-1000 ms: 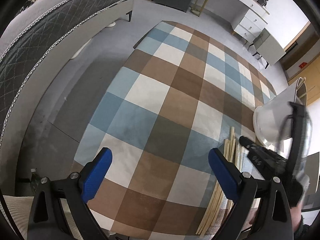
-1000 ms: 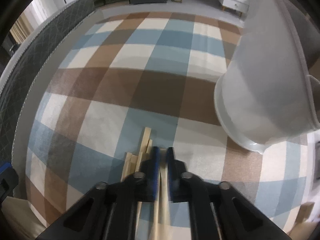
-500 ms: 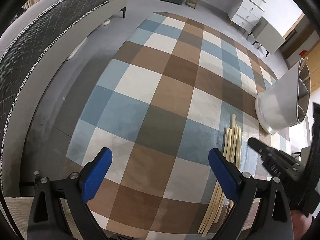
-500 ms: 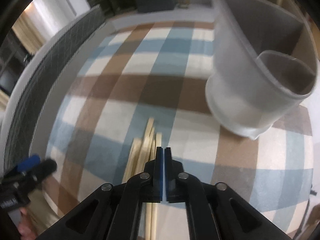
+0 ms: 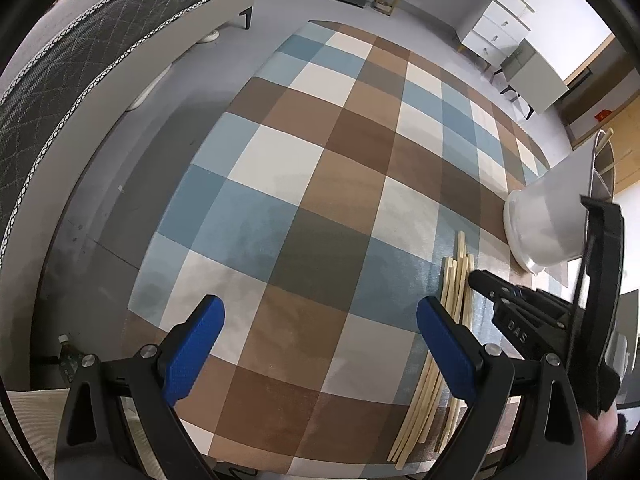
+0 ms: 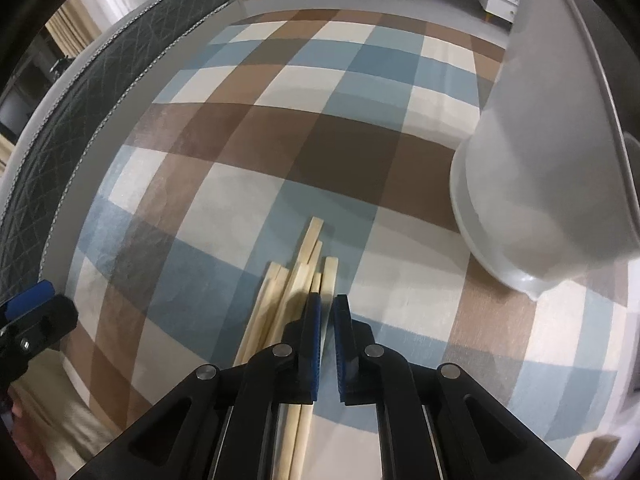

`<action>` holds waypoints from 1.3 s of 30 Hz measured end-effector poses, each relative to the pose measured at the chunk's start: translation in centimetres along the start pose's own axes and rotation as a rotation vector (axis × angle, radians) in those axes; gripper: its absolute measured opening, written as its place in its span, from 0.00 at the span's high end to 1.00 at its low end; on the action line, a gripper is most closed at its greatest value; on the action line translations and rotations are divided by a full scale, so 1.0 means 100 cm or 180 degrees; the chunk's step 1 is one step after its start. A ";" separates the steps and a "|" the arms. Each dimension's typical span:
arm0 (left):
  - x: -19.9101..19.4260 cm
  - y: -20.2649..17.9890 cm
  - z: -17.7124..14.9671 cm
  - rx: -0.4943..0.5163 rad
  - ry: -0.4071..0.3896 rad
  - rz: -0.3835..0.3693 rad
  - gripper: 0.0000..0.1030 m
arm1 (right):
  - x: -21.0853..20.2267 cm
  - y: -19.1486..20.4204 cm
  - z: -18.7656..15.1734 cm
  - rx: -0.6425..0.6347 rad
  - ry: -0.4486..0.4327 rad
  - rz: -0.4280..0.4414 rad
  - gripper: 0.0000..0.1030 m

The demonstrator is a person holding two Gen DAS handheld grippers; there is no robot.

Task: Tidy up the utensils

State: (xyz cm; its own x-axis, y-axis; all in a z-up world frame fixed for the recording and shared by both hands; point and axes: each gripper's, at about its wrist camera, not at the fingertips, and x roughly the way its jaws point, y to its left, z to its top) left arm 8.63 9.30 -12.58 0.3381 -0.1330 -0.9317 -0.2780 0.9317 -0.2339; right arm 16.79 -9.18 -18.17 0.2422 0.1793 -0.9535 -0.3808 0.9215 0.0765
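Observation:
Several pale wooden chopsticks (image 6: 296,280) lie bundled on the checked tablecloth (image 6: 320,152); they also show in the left wrist view (image 5: 454,276). A white utensil holder (image 6: 548,168) stands to their right, also in the left wrist view (image 5: 556,220) with one chopstick in it. My right gripper (image 6: 326,304) hovers low over the bundle's right edge, jaws slightly apart with nothing between them. My left gripper (image 5: 320,316) is wide open and empty above the table's near left.
A grey quilted bed (image 5: 80,48) runs along the left. White drawers (image 5: 500,32) and a small cabinet (image 5: 536,80) stand at the far right. The table's front edge (image 5: 304,468) is close below the left gripper.
My right gripper rose toward the holder half a second ago with jaws shut, then came back down over the chopstick bundle and opened slightly. My left gripper stayed open and barely shifted.

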 end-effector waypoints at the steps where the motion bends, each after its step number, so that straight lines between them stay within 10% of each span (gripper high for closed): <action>1: -0.001 0.000 0.000 0.0005 0.0001 -0.0012 0.09 | 0.001 0.002 0.003 -0.0028 0.0005 -0.0031 0.92; 27: -0.001 0.007 0.002 -0.0124 0.0092 -0.0086 0.09 | 0.015 0.019 0.021 -0.0283 0.0195 -0.0374 0.76; 39: 0.010 0.001 -0.002 0.0044 0.0078 0.0075 0.09 | 0.005 0.007 0.016 -0.0069 -0.0291 -0.0050 0.95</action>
State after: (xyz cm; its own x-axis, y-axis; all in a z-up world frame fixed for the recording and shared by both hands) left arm 8.78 9.22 -13.64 0.3094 -0.1191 -0.9434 -0.2732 0.9392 -0.2081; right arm 18.05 -7.88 -18.10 0.3284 0.1966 -0.9239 -0.3953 0.9169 0.0546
